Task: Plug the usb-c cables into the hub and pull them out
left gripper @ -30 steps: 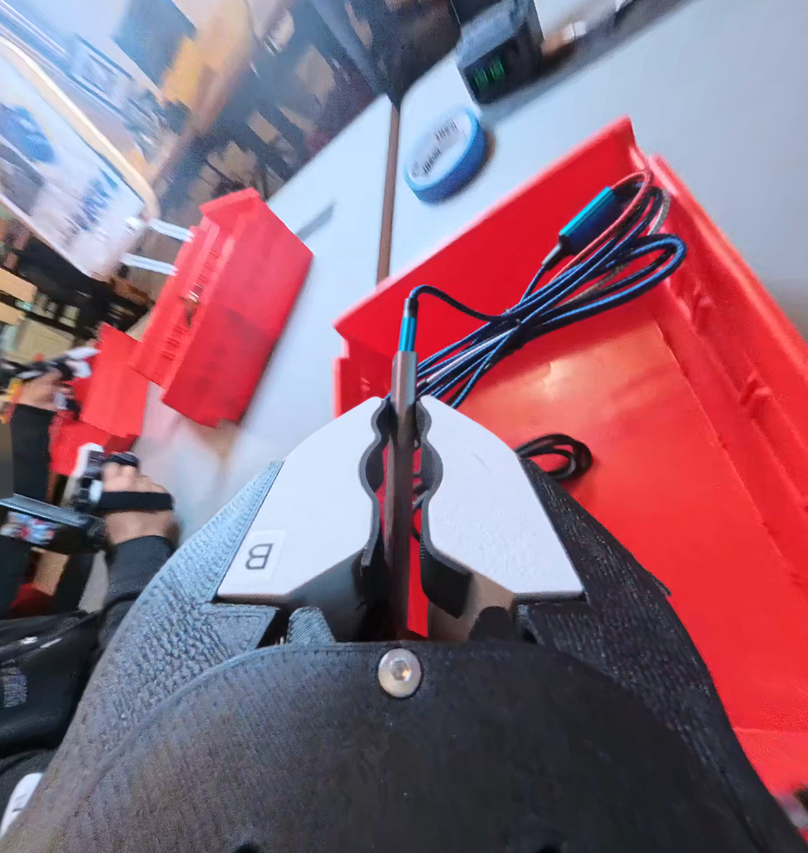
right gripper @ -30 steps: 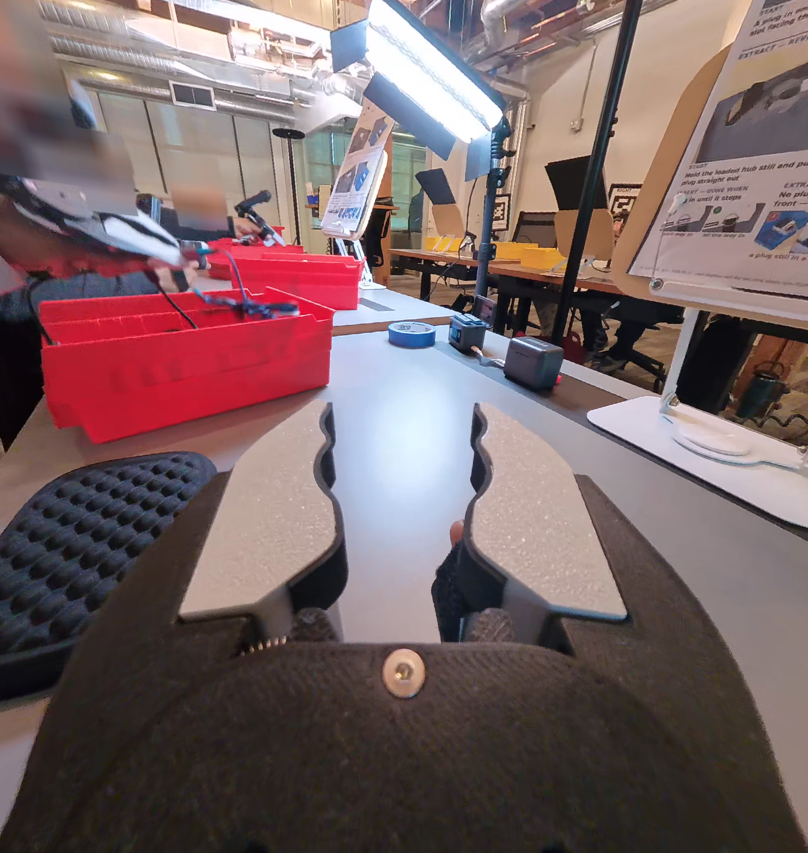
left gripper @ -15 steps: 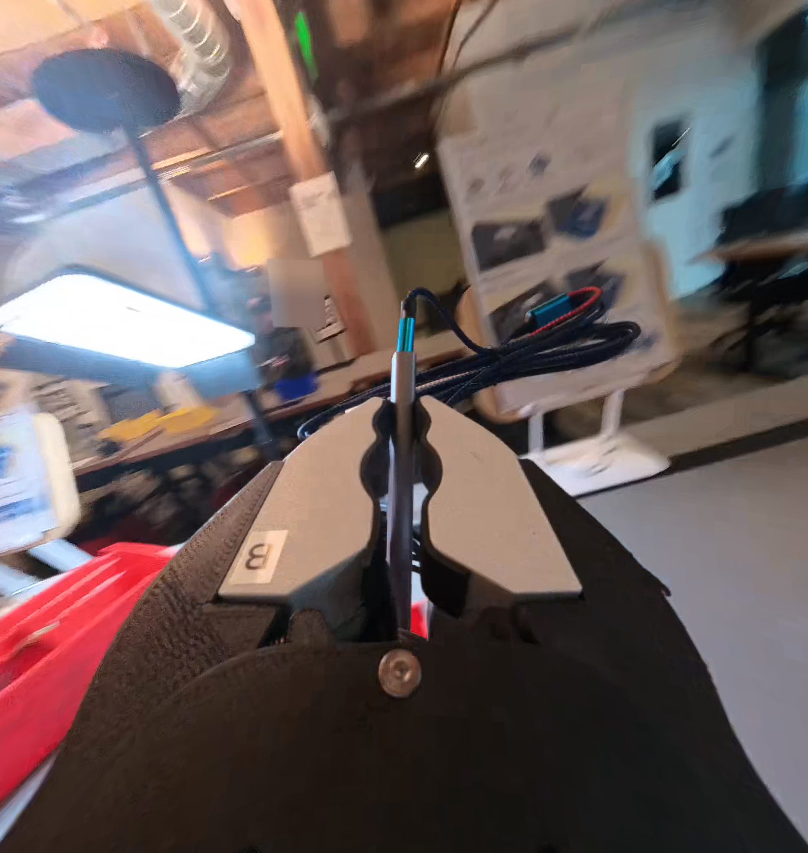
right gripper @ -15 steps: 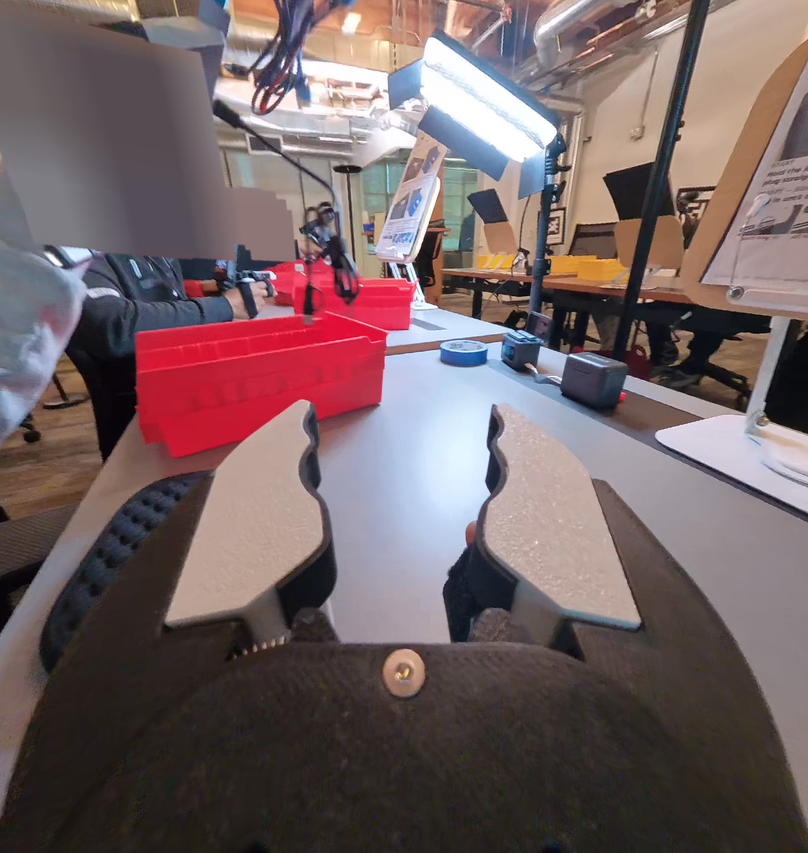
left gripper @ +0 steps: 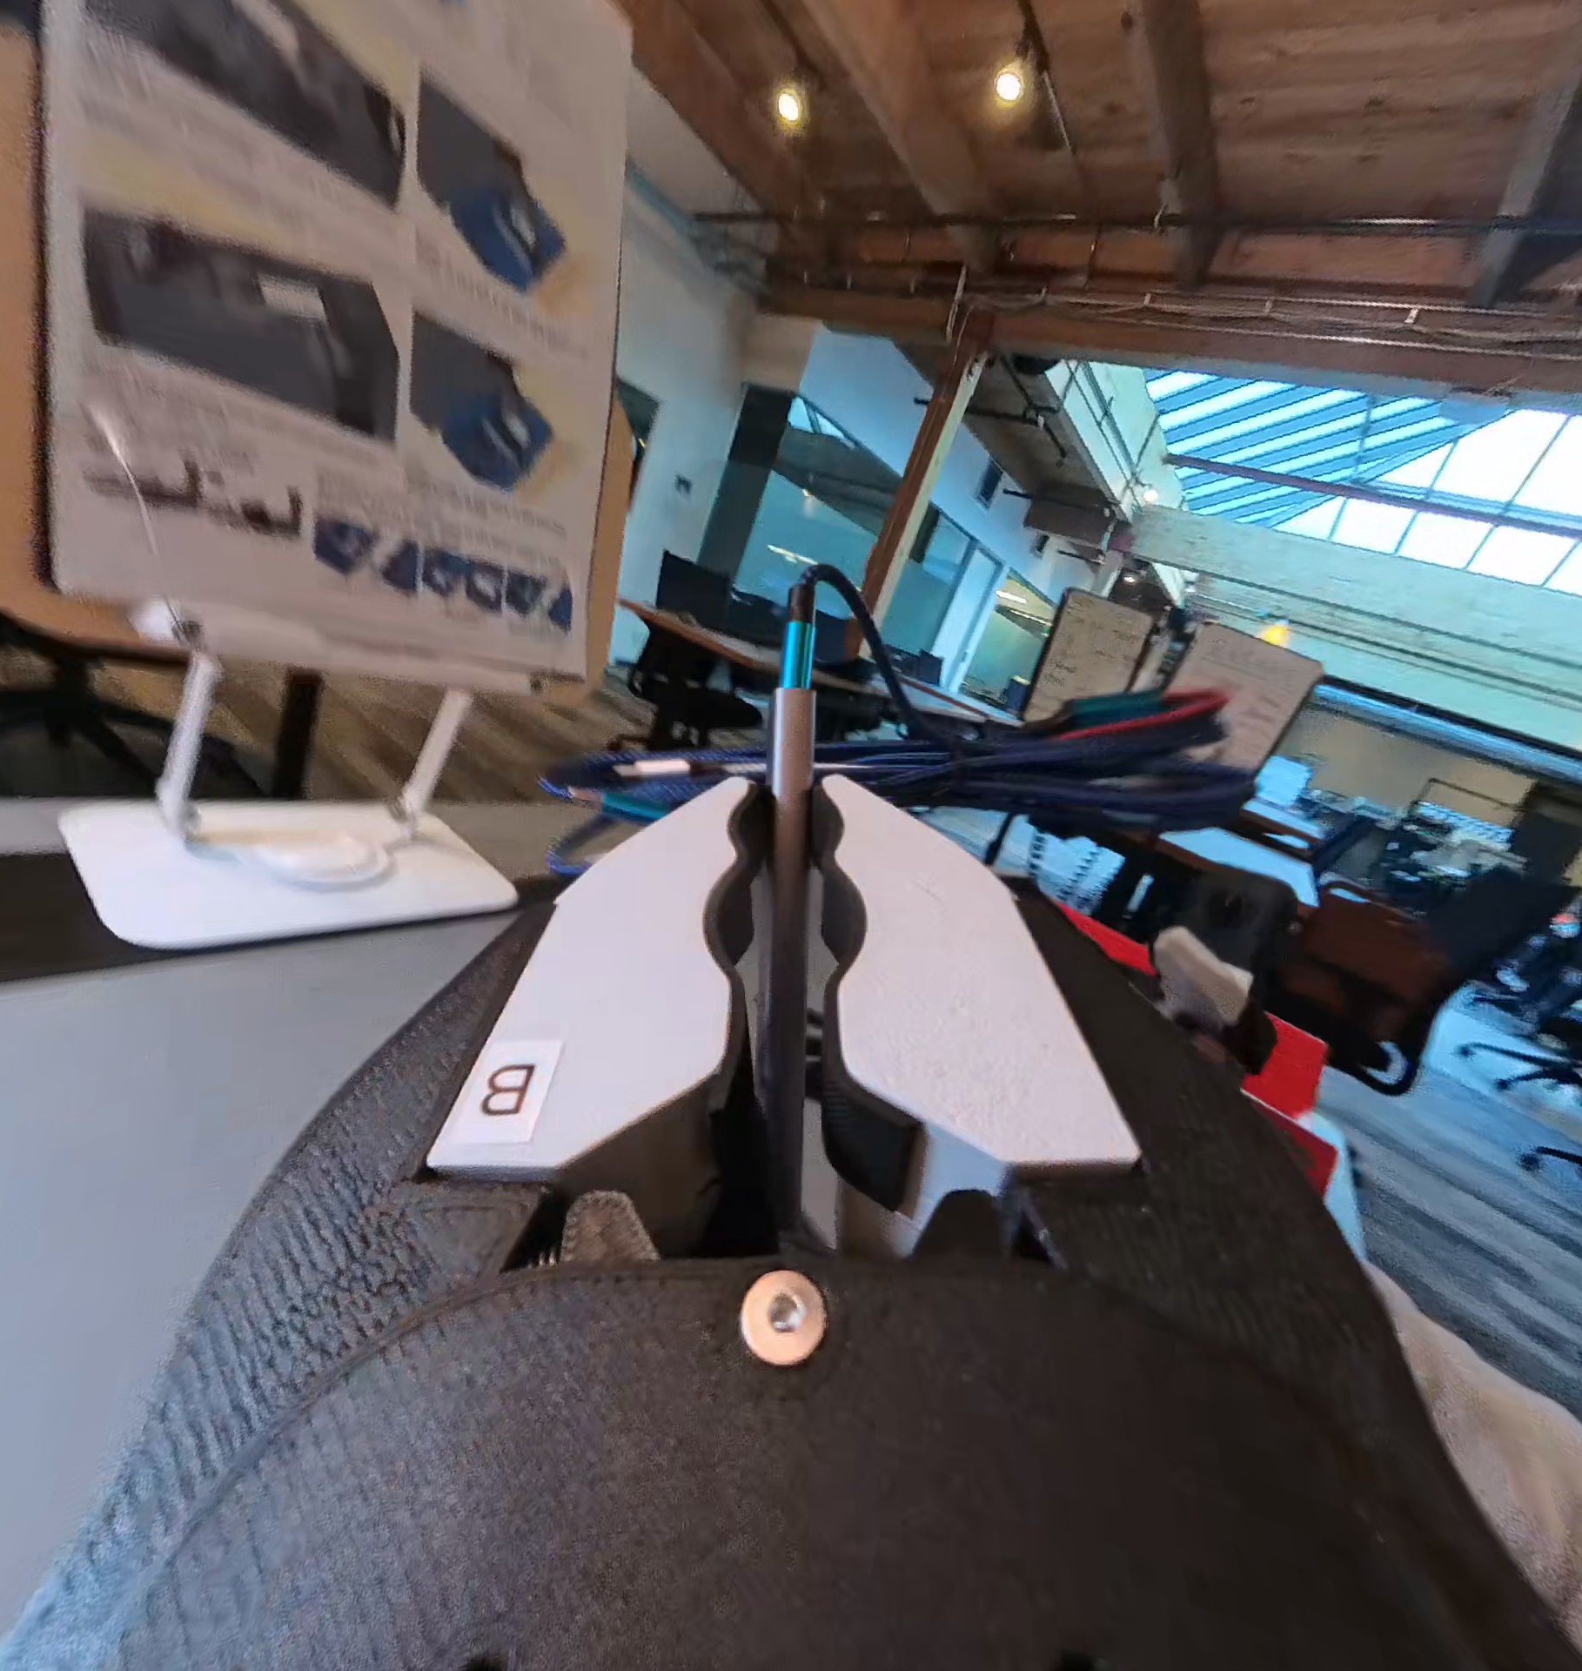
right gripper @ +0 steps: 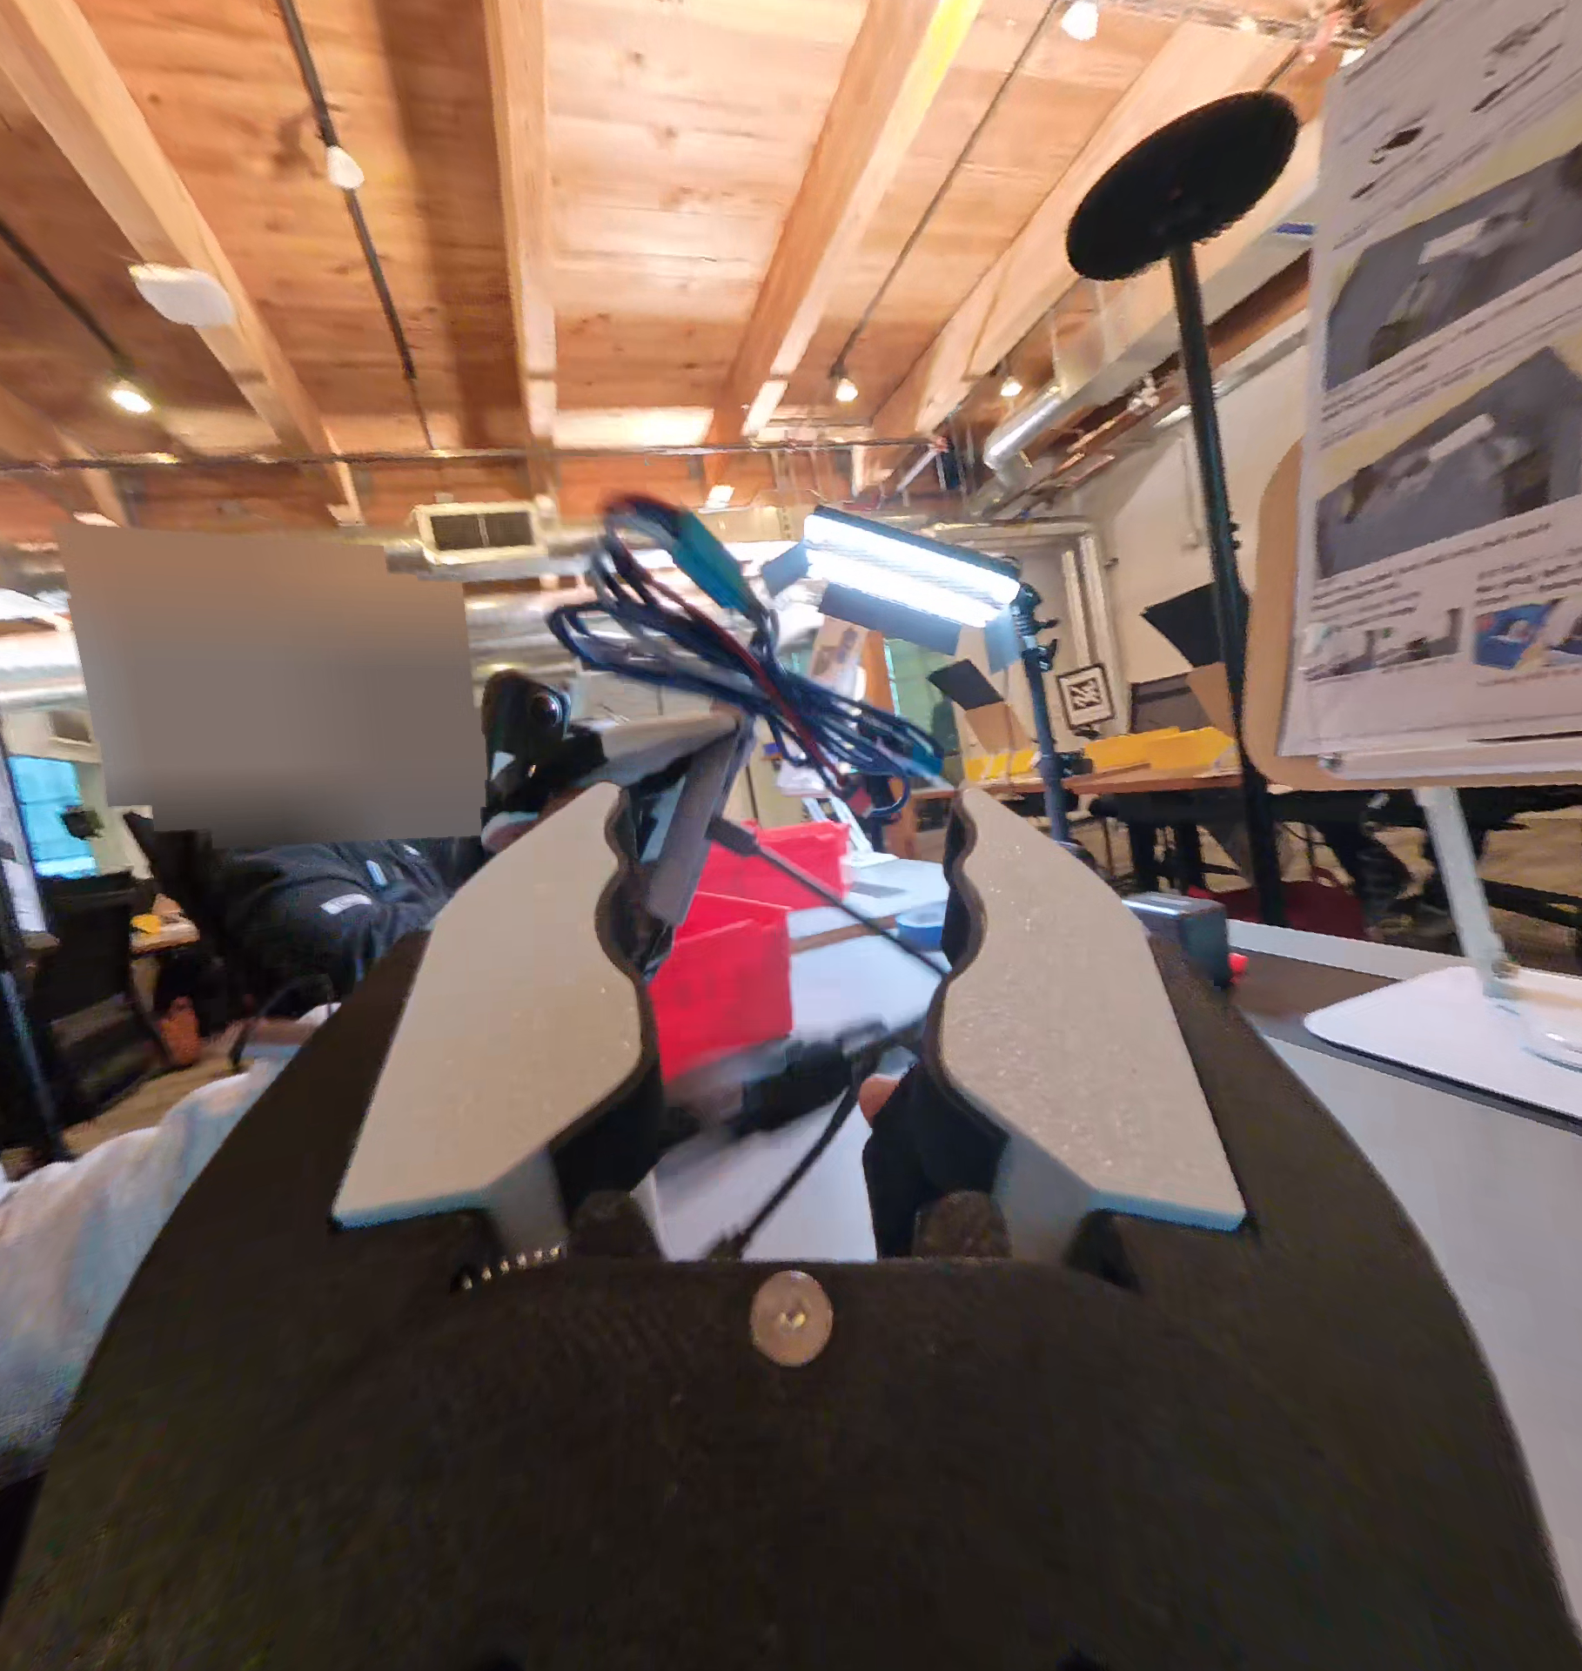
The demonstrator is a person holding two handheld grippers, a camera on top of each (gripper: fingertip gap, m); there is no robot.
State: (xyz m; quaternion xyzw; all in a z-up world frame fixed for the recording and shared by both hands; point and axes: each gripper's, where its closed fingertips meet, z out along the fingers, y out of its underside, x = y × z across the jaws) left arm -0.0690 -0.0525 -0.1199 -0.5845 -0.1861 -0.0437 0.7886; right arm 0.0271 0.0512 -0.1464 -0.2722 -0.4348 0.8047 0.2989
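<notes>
The left gripper [left gripper: 786, 796] is clamped edge-on around a slim grey hub [left gripper: 789, 750], held up in open air above the grey tabletop [left gripper: 136, 1085], with blue usb-c cables [left gripper: 995, 769] bunched just past its tip. The right gripper [right gripper: 783, 805] gapes wide and holds nothing at center frame. Around it, a white sign stand [right gripper: 1493, 1022] sits at right, with red bins [right gripper: 724, 967] beyond its jaws.

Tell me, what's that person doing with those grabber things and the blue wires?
A person holds a grabber in each hand. The left gripper has its jaws shut on a thin grey hub, lifted off the table. A bundle of blue cables hangs from it. The right gripper waits open and empty, facing them. Nothing is being plugged in yet.
</notes>
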